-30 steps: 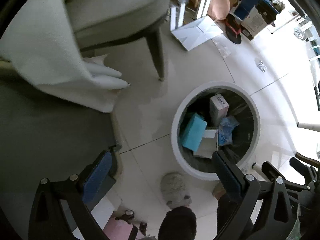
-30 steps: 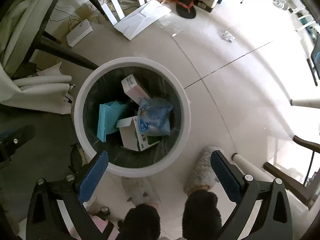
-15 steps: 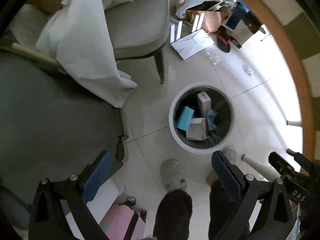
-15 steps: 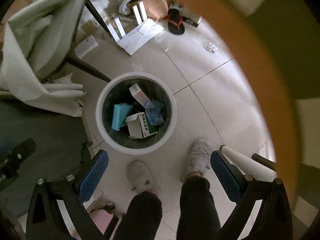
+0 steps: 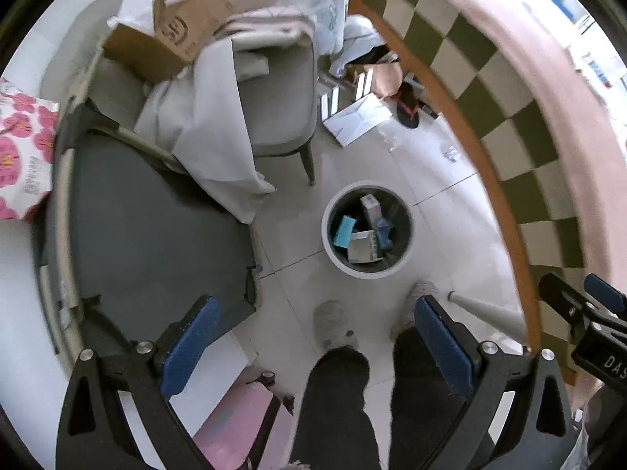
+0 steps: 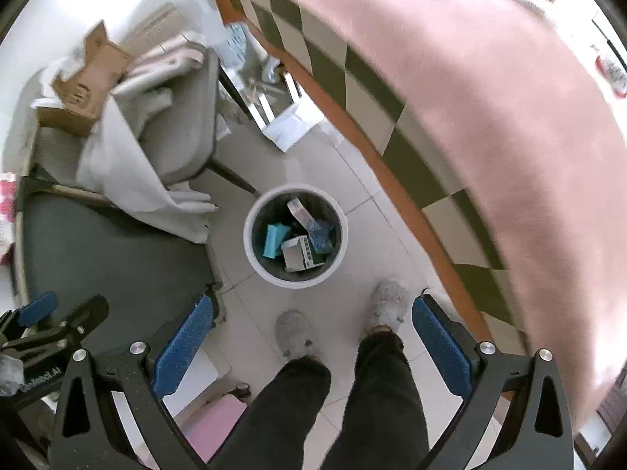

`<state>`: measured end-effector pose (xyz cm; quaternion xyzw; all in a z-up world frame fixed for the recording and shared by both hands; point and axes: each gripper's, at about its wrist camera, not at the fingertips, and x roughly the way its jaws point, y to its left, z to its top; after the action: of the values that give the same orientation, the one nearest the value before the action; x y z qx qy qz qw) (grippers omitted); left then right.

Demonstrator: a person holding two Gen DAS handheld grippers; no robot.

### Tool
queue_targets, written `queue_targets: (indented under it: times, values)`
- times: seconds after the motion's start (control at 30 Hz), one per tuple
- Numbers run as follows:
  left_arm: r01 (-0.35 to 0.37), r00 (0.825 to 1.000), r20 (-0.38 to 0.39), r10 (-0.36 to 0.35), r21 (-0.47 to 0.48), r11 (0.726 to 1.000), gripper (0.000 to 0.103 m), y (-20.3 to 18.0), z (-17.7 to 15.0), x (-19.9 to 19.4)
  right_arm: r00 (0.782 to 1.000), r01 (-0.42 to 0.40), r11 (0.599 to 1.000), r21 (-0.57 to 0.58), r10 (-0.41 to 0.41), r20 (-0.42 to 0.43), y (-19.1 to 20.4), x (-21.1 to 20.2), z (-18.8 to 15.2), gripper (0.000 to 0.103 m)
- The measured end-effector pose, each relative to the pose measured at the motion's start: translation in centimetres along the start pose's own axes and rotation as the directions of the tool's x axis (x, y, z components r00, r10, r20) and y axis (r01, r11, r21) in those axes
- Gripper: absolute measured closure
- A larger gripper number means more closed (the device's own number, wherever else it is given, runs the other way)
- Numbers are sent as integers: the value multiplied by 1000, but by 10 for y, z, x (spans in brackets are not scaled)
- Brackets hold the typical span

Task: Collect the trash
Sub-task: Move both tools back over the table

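Note:
A round white trash bin (image 5: 328, 246) stands on the tiled floor far below; it also shows in the right wrist view (image 6: 250, 252). It holds a teal box (image 5: 344, 231), a white carton (image 5: 360, 250), a white-pink box (image 5: 370, 206) and a blue bag (image 5: 383, 231). My left gripper (image 5: 313, 340) is open and empty, high above the floor. My right gripper (image 6: 311, 338) is open and empty, also high above the bin. Each gripper shows at the edge of the other's view.
A grey chair (image 5: 274, 109) draped with white cloth and a cardboard box (image 5: 172, 35) stands left of the bin. A pink table with a checkered edge (image 6: 490, 98) curves along the right. The person's legs and slippers (image 5: 333, 329) are below. Flat white packaging (image 5: 356, 119) lies on the floor.
Both grippers have risen well away from the bin, which now looks much smaller. The pink table edge has come into view on the right. Both stay open and empty.

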<state>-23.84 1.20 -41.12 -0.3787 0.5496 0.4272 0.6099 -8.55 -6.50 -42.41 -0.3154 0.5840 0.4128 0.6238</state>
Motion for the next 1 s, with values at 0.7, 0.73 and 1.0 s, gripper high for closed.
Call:
queue_targets:
  times: [0.7,0.73,1.0]
  values:
    - [-26,953,298,-64,287,958,1,-177,143,-154,977,-147,910,388,72,202,-170,-180,77,0]
    - [-32,950,304,-69,317,948,1,-192,152,-154,978,-135,899,416,52,203,-194,-181,88,0]
    - [-125,969,229,-91,775,620,1,-408,249,-93,996,-28,841,540,-23,87,-370,-147,173,0]
